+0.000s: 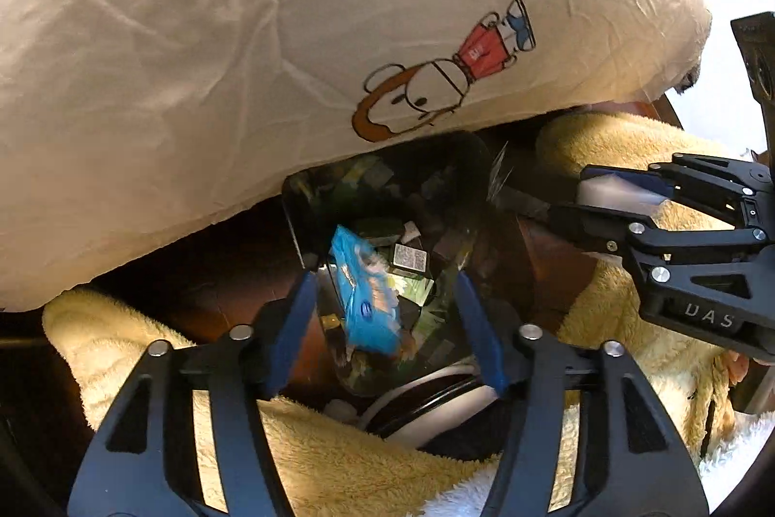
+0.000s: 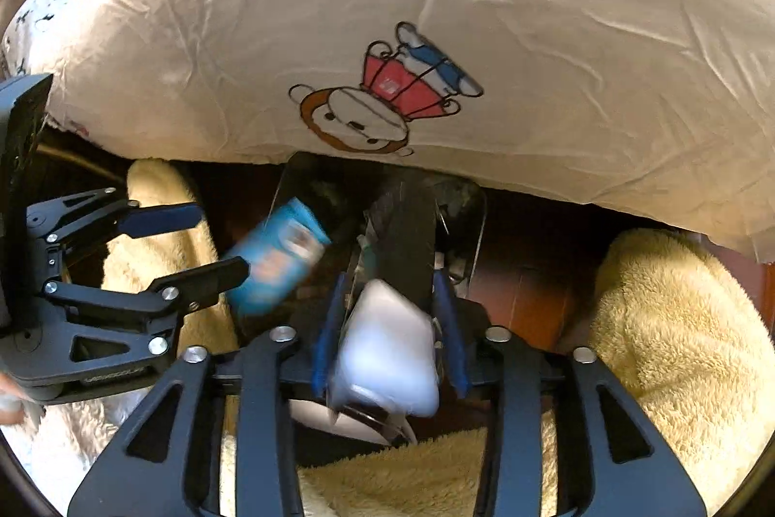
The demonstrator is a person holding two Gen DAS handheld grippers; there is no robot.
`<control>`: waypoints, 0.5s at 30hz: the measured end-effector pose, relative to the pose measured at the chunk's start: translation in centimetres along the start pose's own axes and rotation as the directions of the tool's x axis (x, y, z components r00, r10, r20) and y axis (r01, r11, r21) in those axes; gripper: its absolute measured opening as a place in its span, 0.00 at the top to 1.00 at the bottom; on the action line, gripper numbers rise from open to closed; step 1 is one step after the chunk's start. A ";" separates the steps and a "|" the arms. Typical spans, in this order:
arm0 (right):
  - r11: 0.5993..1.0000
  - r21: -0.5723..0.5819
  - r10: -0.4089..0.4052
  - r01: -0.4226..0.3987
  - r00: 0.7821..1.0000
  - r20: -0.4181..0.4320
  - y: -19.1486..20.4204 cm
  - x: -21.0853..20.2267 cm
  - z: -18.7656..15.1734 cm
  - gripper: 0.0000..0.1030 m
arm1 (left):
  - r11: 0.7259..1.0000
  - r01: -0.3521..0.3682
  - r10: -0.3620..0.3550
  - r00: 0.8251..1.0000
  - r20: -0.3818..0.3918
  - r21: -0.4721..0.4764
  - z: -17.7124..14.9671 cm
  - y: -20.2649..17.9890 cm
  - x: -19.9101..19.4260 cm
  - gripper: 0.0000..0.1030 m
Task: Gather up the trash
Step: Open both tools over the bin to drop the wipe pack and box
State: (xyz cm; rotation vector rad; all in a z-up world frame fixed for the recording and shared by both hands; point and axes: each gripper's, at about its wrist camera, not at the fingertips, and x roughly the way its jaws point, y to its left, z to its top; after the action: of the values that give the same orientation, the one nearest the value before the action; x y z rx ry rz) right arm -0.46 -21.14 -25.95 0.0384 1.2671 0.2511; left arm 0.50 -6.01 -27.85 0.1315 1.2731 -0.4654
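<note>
Bin (image 1: 387, 178) sits on floor under white bedsheet (image 1: 242, 32). Left tool (image 1: 387, 299) open above it, blue wrapper (image 1: 365, 299) loose between pads, clear of both. Right tool (image 2: 387, 323) open too; blurred white packet (image 2: 387, 347) between pads, probably slipping free.

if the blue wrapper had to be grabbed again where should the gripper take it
Take the blue wrapper across its narrow width near the middle, coming from above. It is a long, flat, crinkly pack lying lengthwise between the left gripper fingers, over the dark trash bin, so the long edges face the pads.
</note>
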 end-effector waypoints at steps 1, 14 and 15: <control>1.000 0.002 -0.002 0.002 1.000 0.005 -0.1 0.0 0.0 0.55 | 1.000 -0.002 0.002 1.000 0.004 -0.003 0.1 0.1 -0.2 0.43; 0.998 0.011 -0.061 0.060 0.976 0.208 -1.2 -6.4 3.7 0.11 | 0.997 -0.072 0.074 0.981 0.178 -0.017 3.3 1.8 -7.0 0.11; 0.998 0.005 -0.068 0.068 0.970 0.233 -1.3 -7.3 4.3 0.11 | 0.997 -0.078 0.079 0.977 0.196 -0.016 3.6 1.8 -7.7 0.11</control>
State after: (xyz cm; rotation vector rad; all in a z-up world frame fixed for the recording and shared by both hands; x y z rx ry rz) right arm 1.87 -23.44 -18.02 0.0213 1.0318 0.1832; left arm 2.80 -3.64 -19.82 0.1249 1.0718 -0.3946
